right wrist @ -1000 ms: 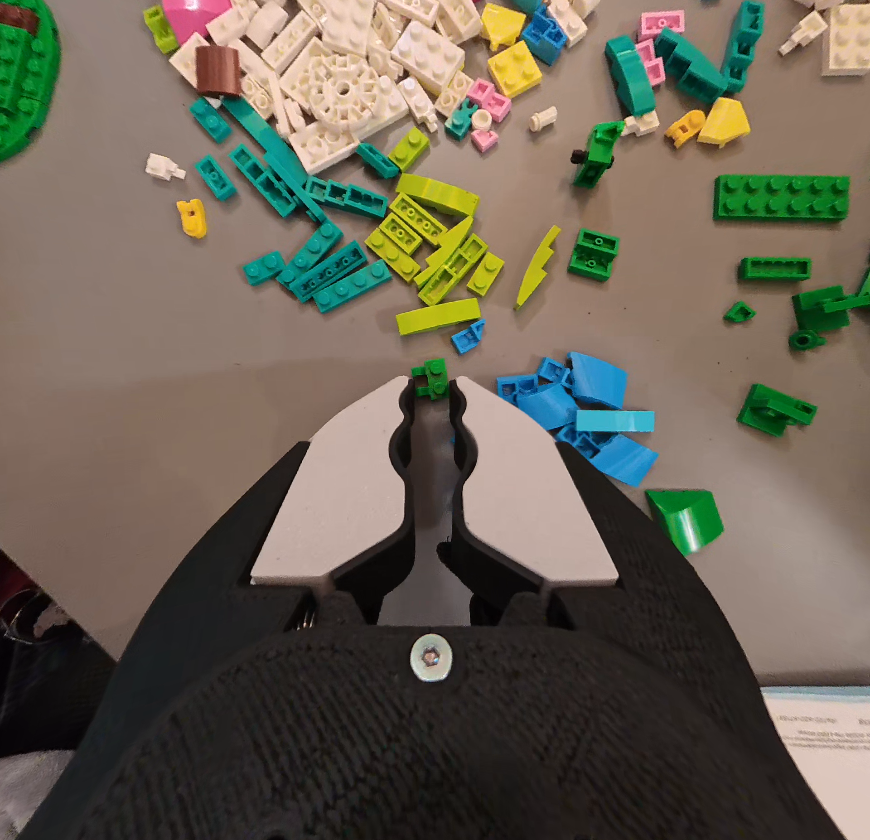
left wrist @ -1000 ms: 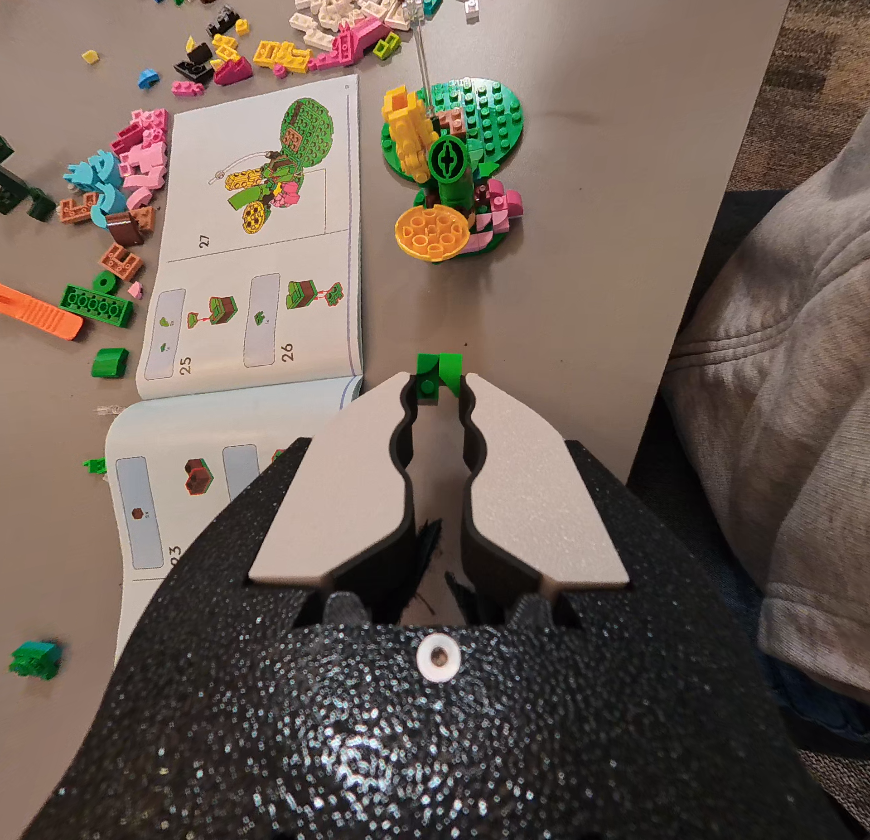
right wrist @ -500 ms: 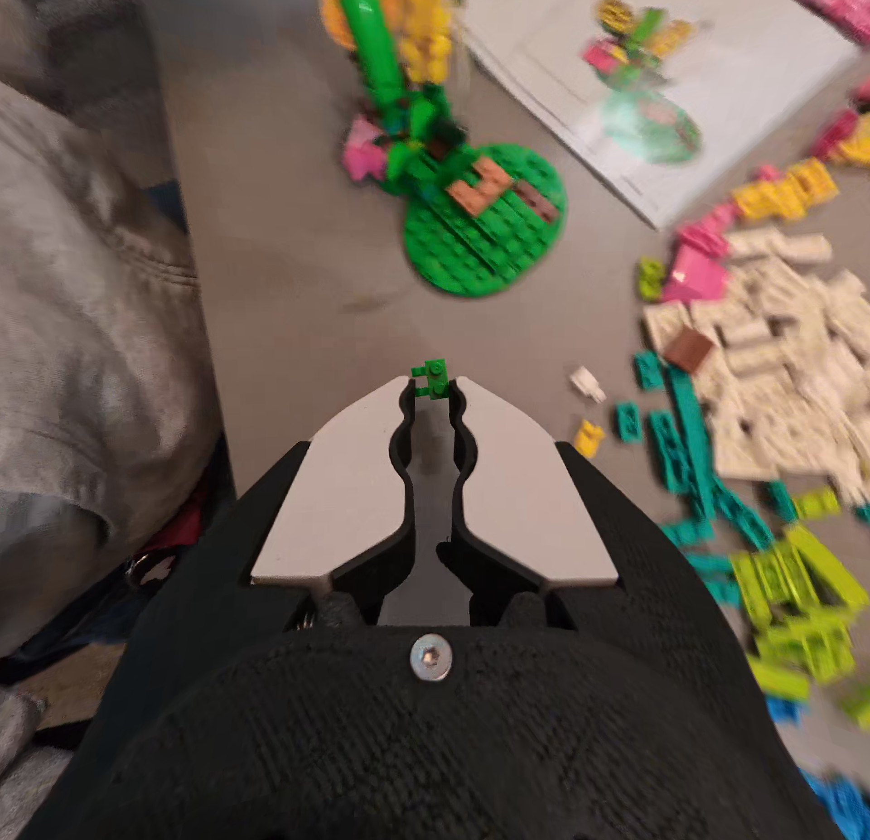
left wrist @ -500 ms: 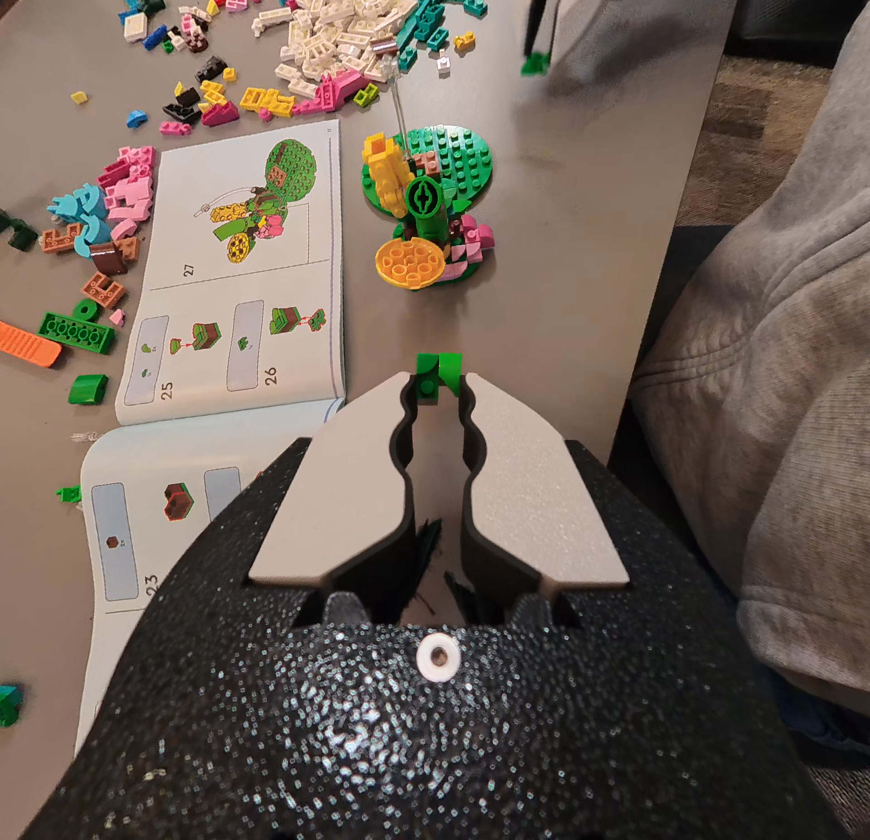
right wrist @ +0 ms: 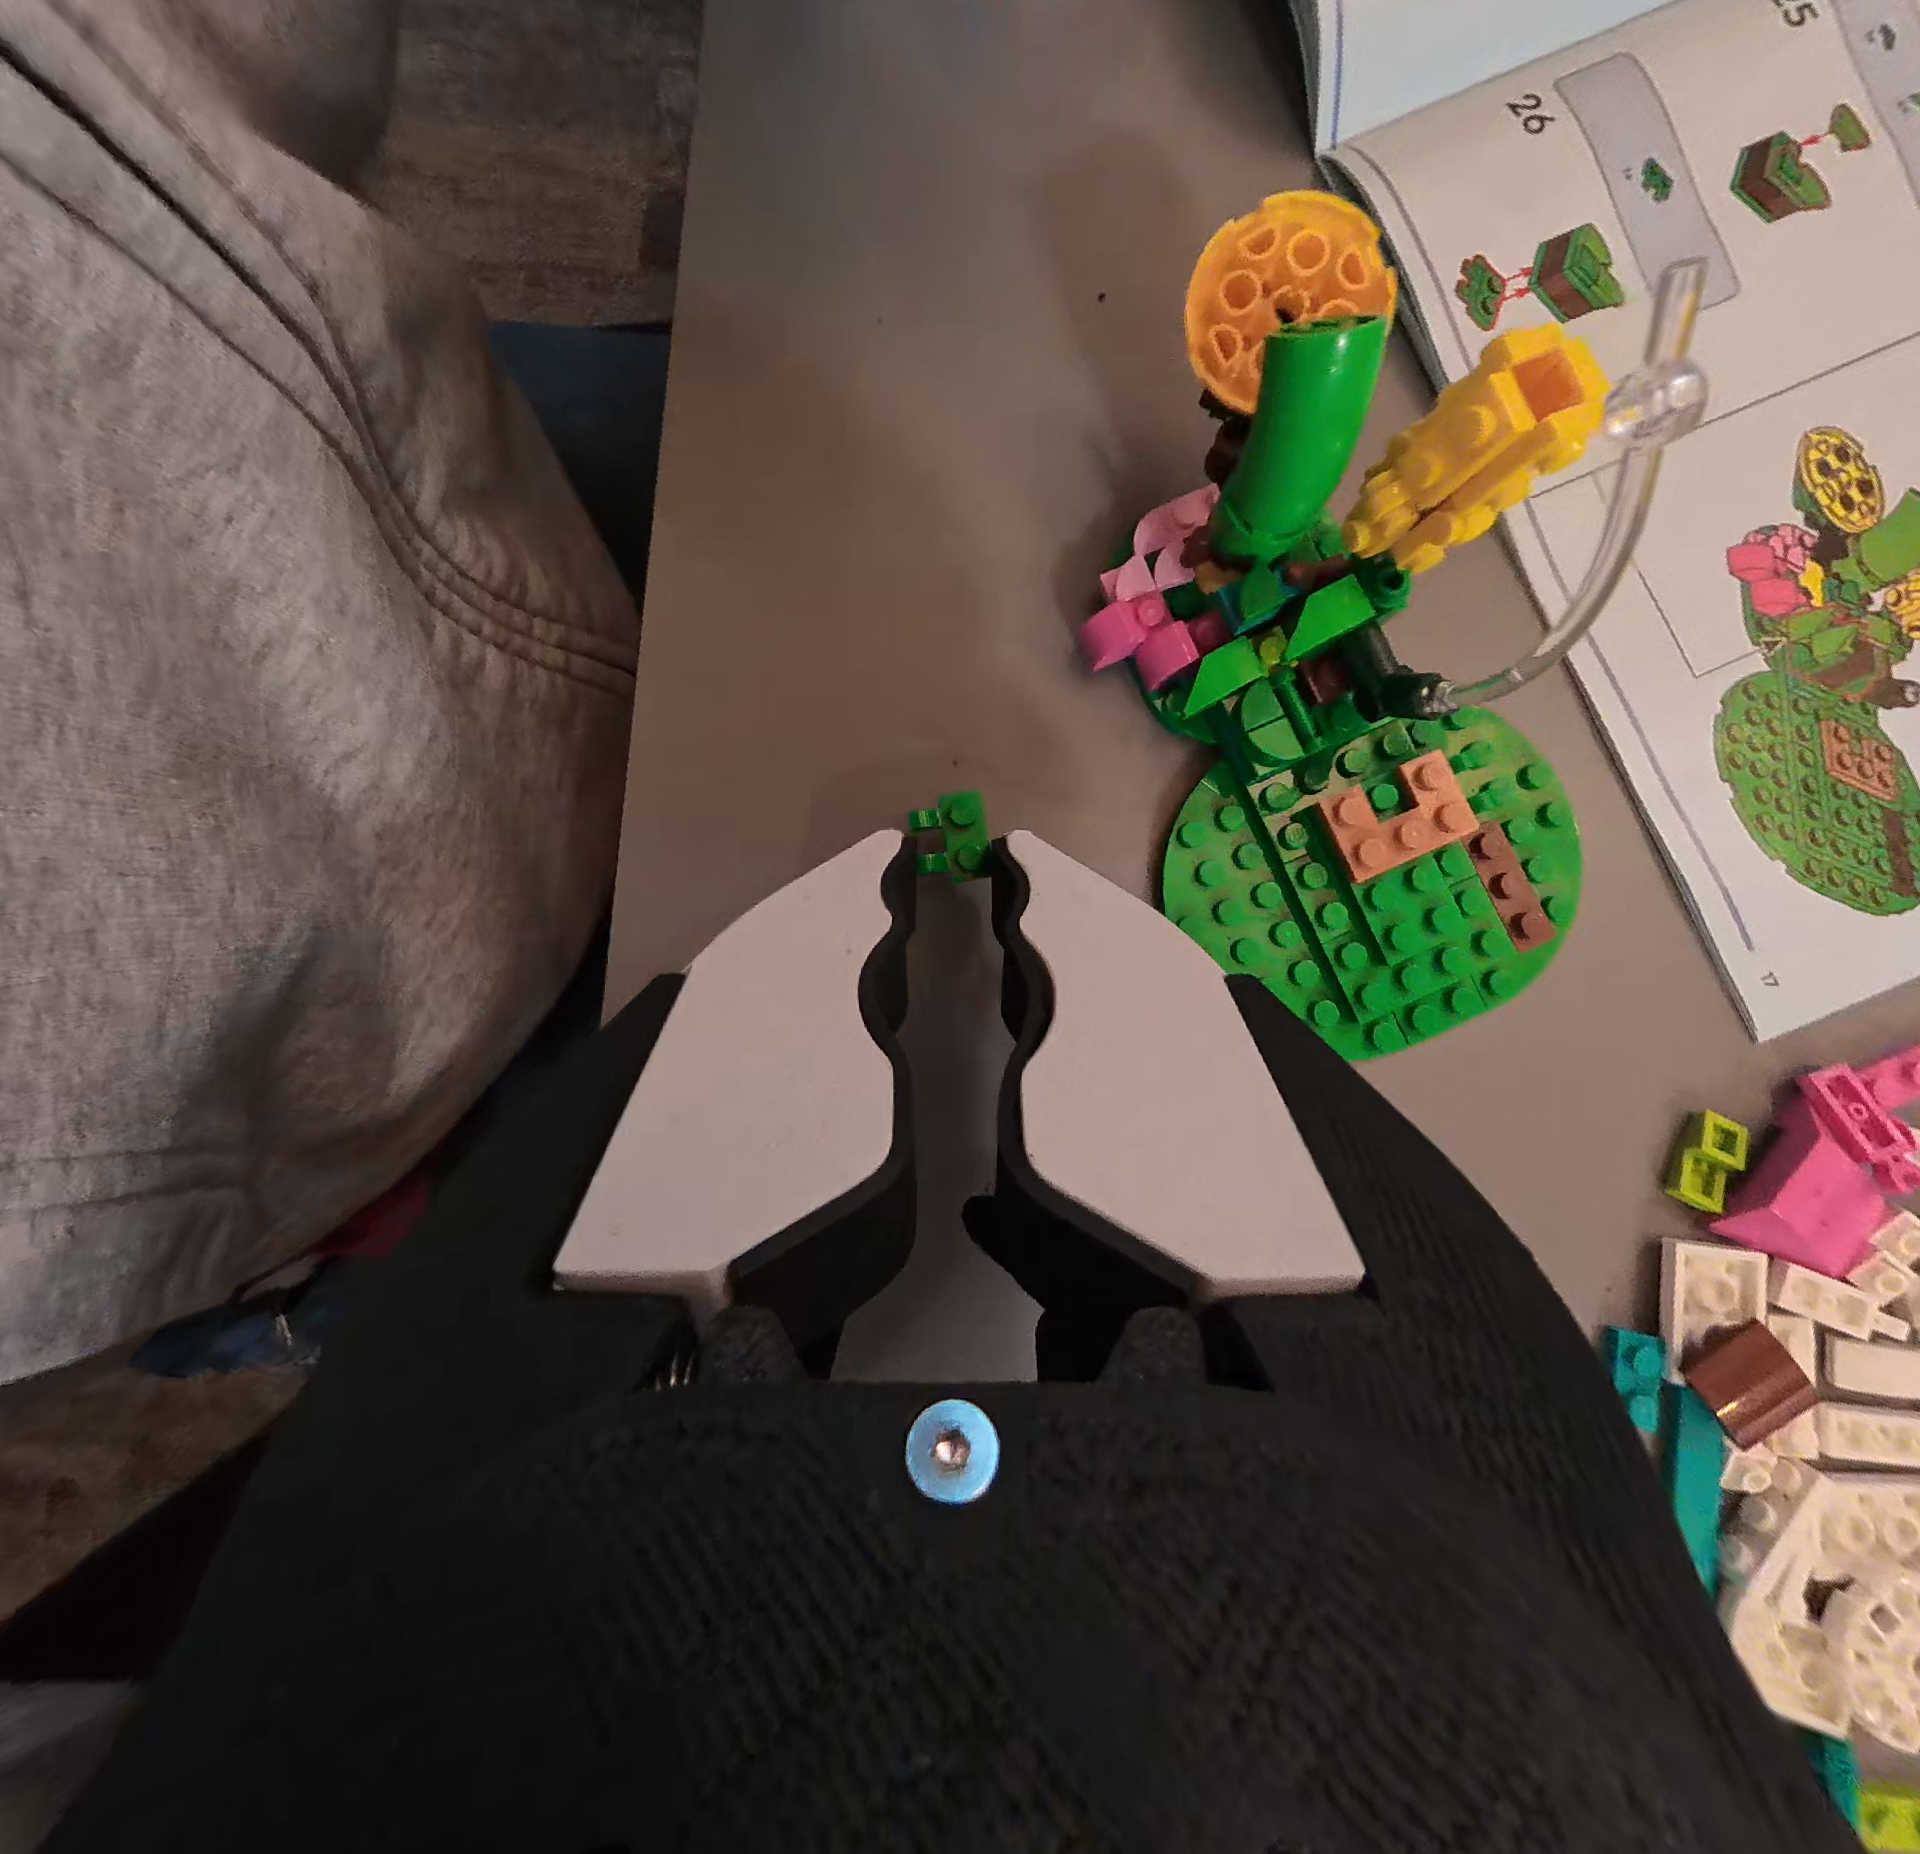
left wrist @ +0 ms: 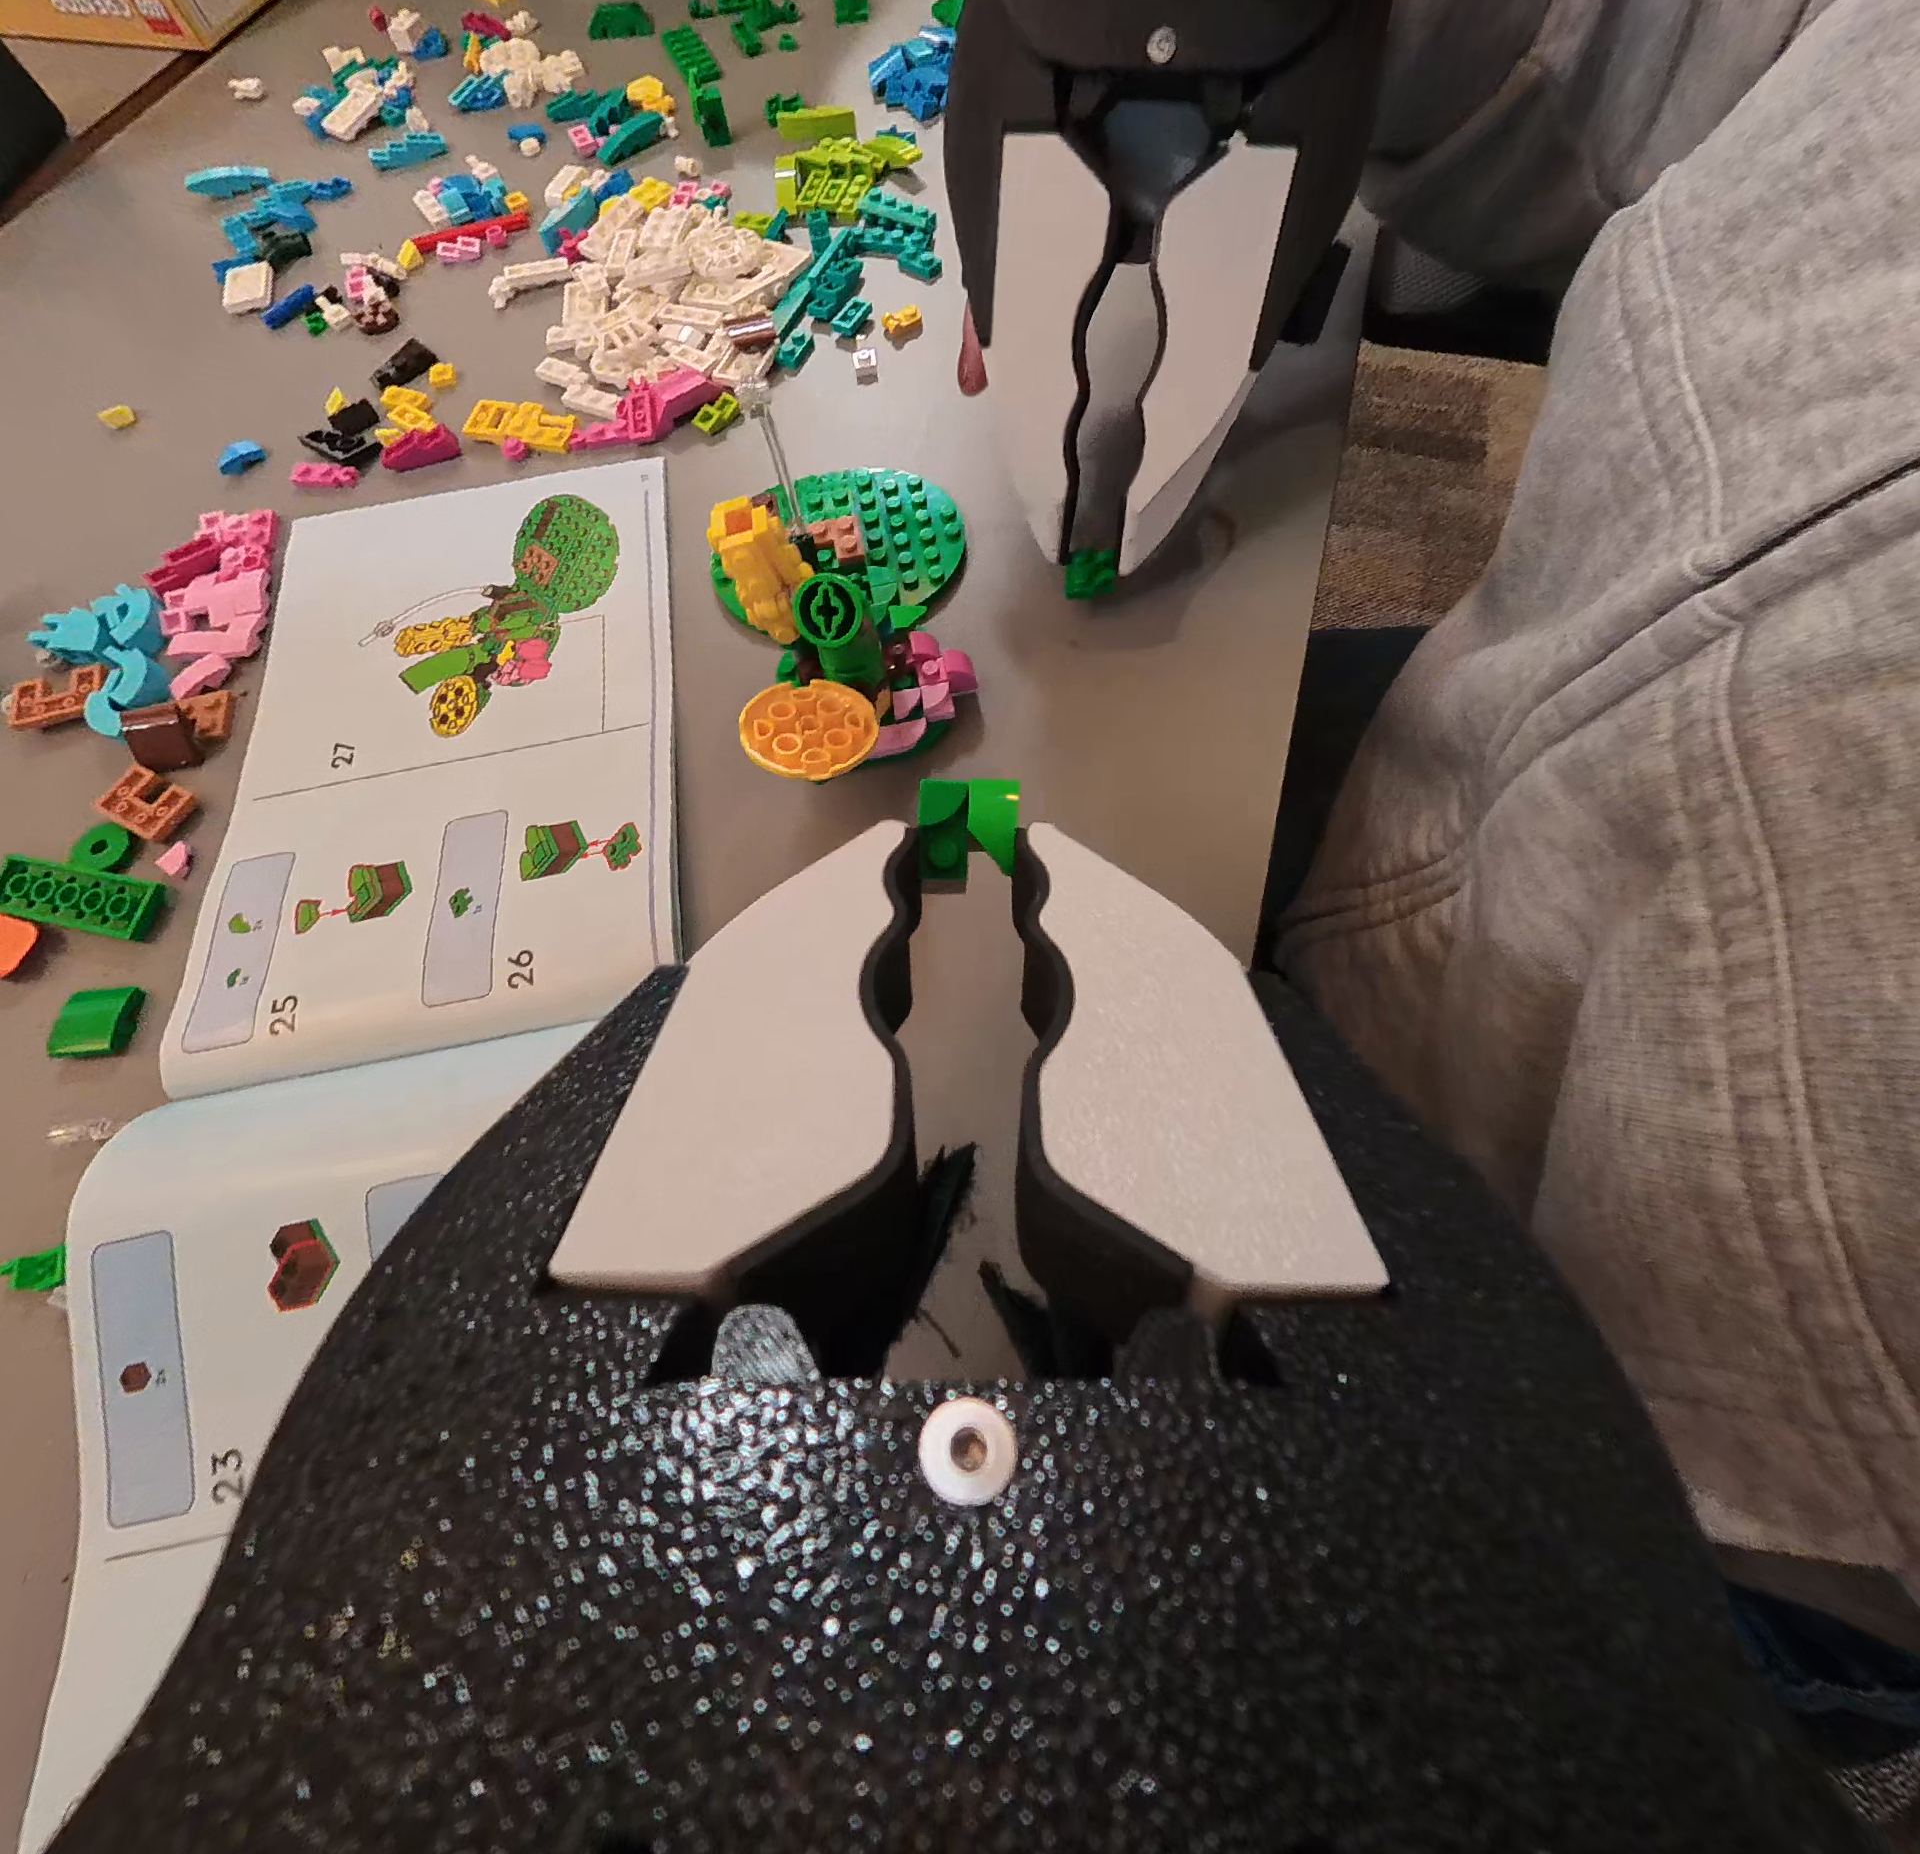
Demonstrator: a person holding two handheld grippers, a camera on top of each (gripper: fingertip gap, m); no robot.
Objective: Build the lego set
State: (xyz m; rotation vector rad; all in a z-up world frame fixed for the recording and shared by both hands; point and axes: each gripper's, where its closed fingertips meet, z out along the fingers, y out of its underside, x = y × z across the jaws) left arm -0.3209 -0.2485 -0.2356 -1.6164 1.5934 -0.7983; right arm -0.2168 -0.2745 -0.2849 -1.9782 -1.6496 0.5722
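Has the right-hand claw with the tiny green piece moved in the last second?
Yes. The right gripper, gripping its small green clip piece, swung from the loose brick piles to the table edge beside the flower model.

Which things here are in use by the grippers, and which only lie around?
In use:
- green brick assembly, in left gripper
- small green clip plate, in right gripper

Lying around:
- flower model
- instruction booklet
- loose bricks

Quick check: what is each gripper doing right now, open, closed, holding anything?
Left gripper: closed on a small green brick assembly at its fingertips.
Right gripper: closed on a small green clip plate.
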